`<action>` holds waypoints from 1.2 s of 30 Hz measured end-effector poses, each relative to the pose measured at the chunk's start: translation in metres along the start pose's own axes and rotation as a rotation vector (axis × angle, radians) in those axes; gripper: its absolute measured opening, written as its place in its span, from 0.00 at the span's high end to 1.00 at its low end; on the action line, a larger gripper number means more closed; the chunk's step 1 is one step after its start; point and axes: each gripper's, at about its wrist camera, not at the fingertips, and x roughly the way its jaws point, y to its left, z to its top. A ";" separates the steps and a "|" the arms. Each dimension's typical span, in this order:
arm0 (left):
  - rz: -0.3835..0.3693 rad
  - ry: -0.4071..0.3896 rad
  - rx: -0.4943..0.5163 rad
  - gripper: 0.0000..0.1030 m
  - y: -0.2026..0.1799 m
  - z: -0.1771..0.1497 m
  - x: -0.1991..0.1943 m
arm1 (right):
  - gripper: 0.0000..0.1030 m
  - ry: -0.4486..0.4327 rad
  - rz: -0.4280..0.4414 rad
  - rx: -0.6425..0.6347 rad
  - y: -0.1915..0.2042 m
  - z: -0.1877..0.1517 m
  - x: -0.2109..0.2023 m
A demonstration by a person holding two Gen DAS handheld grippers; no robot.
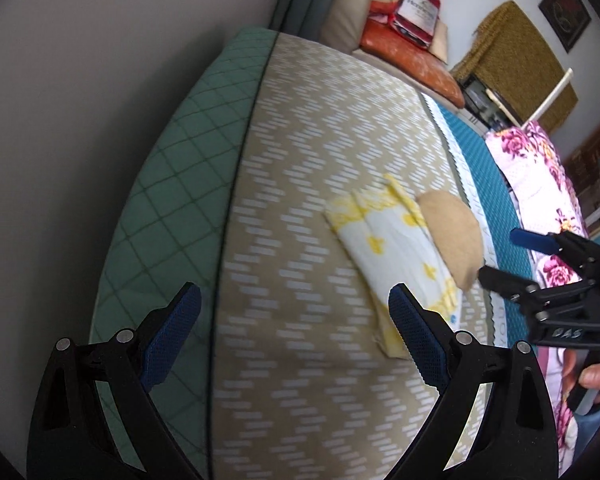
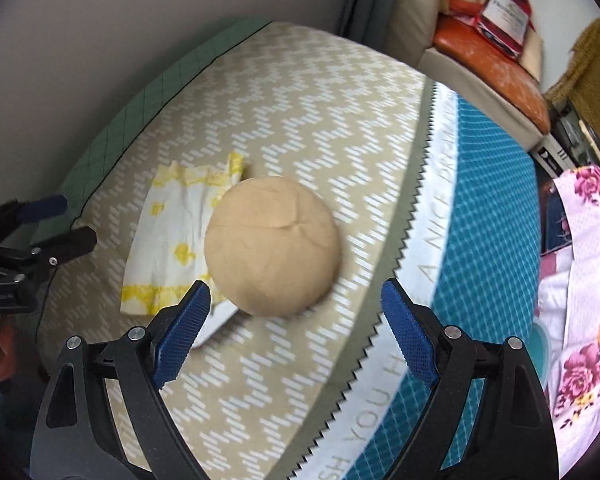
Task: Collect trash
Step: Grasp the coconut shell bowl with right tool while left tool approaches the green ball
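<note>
Bed w/ beige zigzag-patterned cover [image 2: 320, 128], seen from both wrist views. A round tan paper piece [image 2: 272, 246] is laid on the cover, overlapping the edge of a crumpled white-and-yellow napkin [image 2: 168, 240] beside it — both lie near the white lettered band [image 2: 440, 208] that separates the beige area from the teal checked area [image 2: 492, 208].

Right hand-held gripper [image 2: 296, 320]: jaws spread wide, nothing grasped; it is pointed steeply down at the near edge of the tan piece, w/ the blue pads [image 2: 188, 320] apart from it on either side. In the left view the same gripper [image 1: 504, 256] is seen just beside the tan piece [image 1: 454, 236].

Left hand-held gripper [image 1: 296, 320]: released, jaws wide, nothing between them — positioned over the cover next to the napkin [image 1: 396, 248], whose near corner is partly hidden by the right-side pad [image 1: 416, 340].

A green quilted edge [image 1: 172, 184] is seen by the wall; a floral cloth [image 2: 580, 280] lies beyond the teal area. An orange cushion [image 1: 408, 56] is visible behind the bed.
</note>
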 end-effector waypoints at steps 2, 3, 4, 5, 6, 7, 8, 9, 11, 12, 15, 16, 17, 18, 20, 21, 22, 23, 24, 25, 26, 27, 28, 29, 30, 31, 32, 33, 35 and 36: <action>-0.001 0.002 -0.013 0.08 0.007 0.003 0.002 | 0.19 0.013 0.012 -0.006 0.008 0.007 0.009; -0.003 0.004 -0.020 0.08 0.010 0.003 0.003 | 0.19 0.014 0.016 -0.008 0.010 0.008 0.011; -0.006 0.007 -0.027 0.08 0.012 0.004 0.004 | 0.19 0.019 0.020 -0.013 0.014 0.011 0.015; -0.008 0.010 -0.032 0.08 0.016 0.005 0.005 | 0.19 0.021 0.021 -0.016 0.015 0.012 0.017; -0.008 0.013 -0.036 0.08 0.018 0.005 0.006 | 0.19 0.027 0.020 -0.021 0.018 0.013 0.020; -0.010 0.015 -0.040 0.08 0.020 0.006 0.007 | 0.19 0.032 0.011 -0.023 0.020 0.014 0.024; -0.013 0.016 -0.043 0.08 0.022 0.008 0.008 | 0.18 0.035 0.001 -0.024 0.022 0.015 0.027; -0.017 0.017 -0.046 0.08 0.022 0.007 0.009 | 0.17 0.036 -0.003 -0.024 0.023 0.015 0.030; -0.021 0.019 -0.048 0.08 0.022 0.008 0.010 | 0.15 0.038 -0.001 -0.018 0.024 0.015 0.034; -0.023 0.020 -0.048 0.08 0.022 0.008 0.011 | 0.13 0.038 0.002 -0.010 0.023 0.016 0.036; -0.031 0.024 -0.046 0.08 0.018 0.010 0.013 | 0.13 0.041 0.013 0.010 0.019 0.018 0.039; -0.032 0.024 -0.045 0.08 0.016 0.011 0.014 | 0.13 0.037 0.017 0.022 0.016 0.019 0.039; -0.033 0.024 -0.043 0.08 0.014 0.011 0.014 | 0.13 0.025 0.019 0.044 0.011 0.019 0.037; -0.036 0.023 -0.042 0.08 0.012 0.012 0.014 | 0.18 0.013 0.044 0.082 0.002 0.020 0.035; -0.038 0.023 -0.040 0.08 0.009 0.012 0.014 | 0.21 -0.003 0.080 0.145 -0.012 0.021 0.030; -0.039 0.024 -0.038 0.08 0.006 0.013 0.014 | 0.24 -0.022 0.095 0.185 -0.026 0.022 0.023; -0.038 0.025 -0.032 0.08 0.004 0.013 0.015 | 0.28 -0.035 0.106 0.203 -0.032 0.022 0.019; -0.036 0.026 -0.025 0.08 0.001 0.014 0.015 | 0.31 -0.046 0.125 0.231 -0.041 0.022 0.014; -0.036 0.027 -0.020 0.08 -0.002 0.014 0.015 | 0.34 -0.052 0.133 0.248 -0.047 0.021 0.011; -0.037 0.028 -0.012 0.08 -0.006 0.015 0.016 | 0.36 -0.064 0.138 0.271 -0.056 0.021 0.007; -0.036 0.029 -0.004 0.08 -0.010 0.015 0.017 | 0.36 -0.072 0.138 0.282 -0.060 0.020 0.005; -0.036 0.031 0.001 0.08 -0.013 0.016 0.018 | 0.36 -0.087 0.135 0.306 -0.070 0.018 0.002; -0.038 0.035 0.007 0.08 -0.018 0.017 0.020 | 0.36 -0.093 0.135 0.323 -0.077 0.017 0.000; -0.040 0.039 0.011 0.08 -0.021 0.017 0.022 | 0.36 -0.101 0.143 0.343 -0.083 0.015 -0.002; -0.043 0.045 0.018 0.08 -0.026 0.018 0.024 | 0.36 -0.114 0.148 0.364 -0.092 0.014 -0.005; -0.044 0.049 0.023 0.08 -0.028 0.018 0.025 | 0.36 -0.132 0.140 0.374 -0.098 0.012 -0.009; -0.044 0.057 0.031 0.08 -0.033 0.019 0.028 | 0.36 -0.139 0.129 0.379 -0.103 0.011 -0.011; -0.044 0.066 0.039 0.08 -0.038 0.019 0.031 | 0.37 -0.138 0.119 0.385 -0.108 0.010 -0.012; -0.044 0.087 0.053 0.08 -0.046 0.020 0.039 | 0.44 -0.135 0.111 0.404 -0.118 0.009 -0.011; -0.042 0.096 0.063 0.08 -0.052 0.021 0.042 | 0.47 -0.126 0.109 0.426 -0.127 0.007 -0.007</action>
